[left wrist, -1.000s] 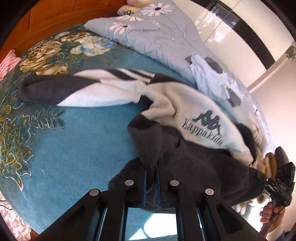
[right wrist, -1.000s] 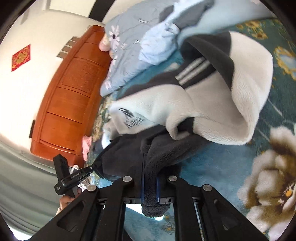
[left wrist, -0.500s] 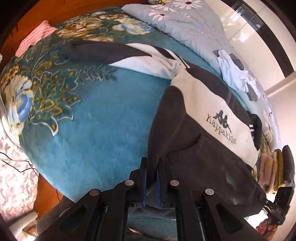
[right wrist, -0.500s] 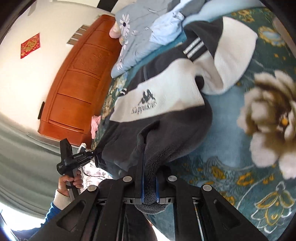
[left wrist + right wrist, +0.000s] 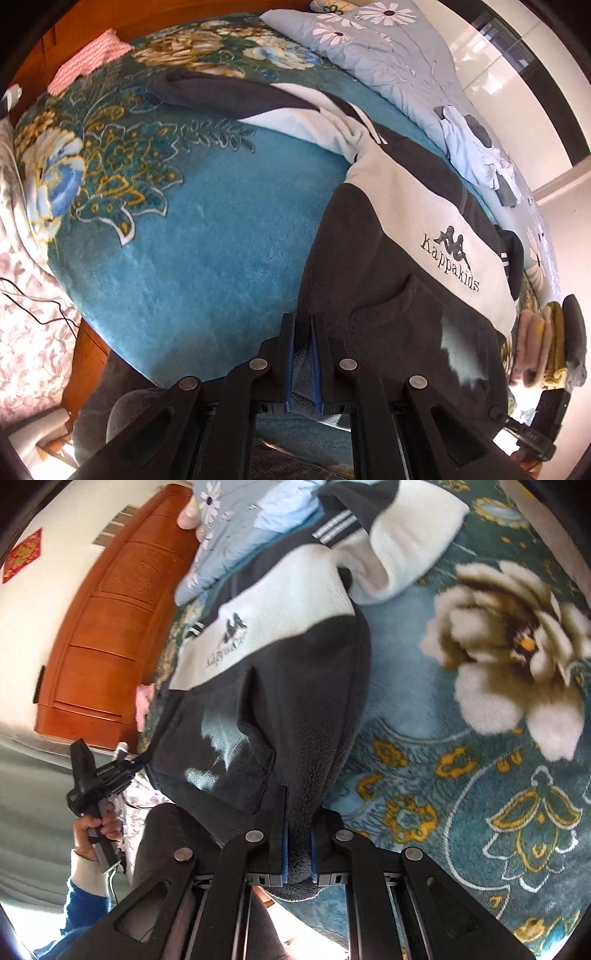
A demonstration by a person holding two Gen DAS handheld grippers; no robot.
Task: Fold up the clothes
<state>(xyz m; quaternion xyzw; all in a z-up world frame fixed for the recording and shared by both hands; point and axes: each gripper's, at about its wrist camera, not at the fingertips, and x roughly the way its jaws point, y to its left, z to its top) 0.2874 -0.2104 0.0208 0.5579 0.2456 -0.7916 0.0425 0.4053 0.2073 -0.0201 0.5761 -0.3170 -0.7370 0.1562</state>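
Left wrist view: we look along the left claw across the bed, close over the fleece sweater. Right wrist view: we face the sweater's opposite hem corner. Shared: sweater, bed, each other's claw.

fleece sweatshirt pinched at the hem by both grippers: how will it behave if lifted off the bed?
Likely floppy: the fleece sweatshirt drapes and wrinkles over the blanket, so its sleeves would probably dangle. Probably grippy, not slippery: thick pile bunches between the right gripper pads. Seemingly bulky yet light; the left gripper holds only a thin edge.
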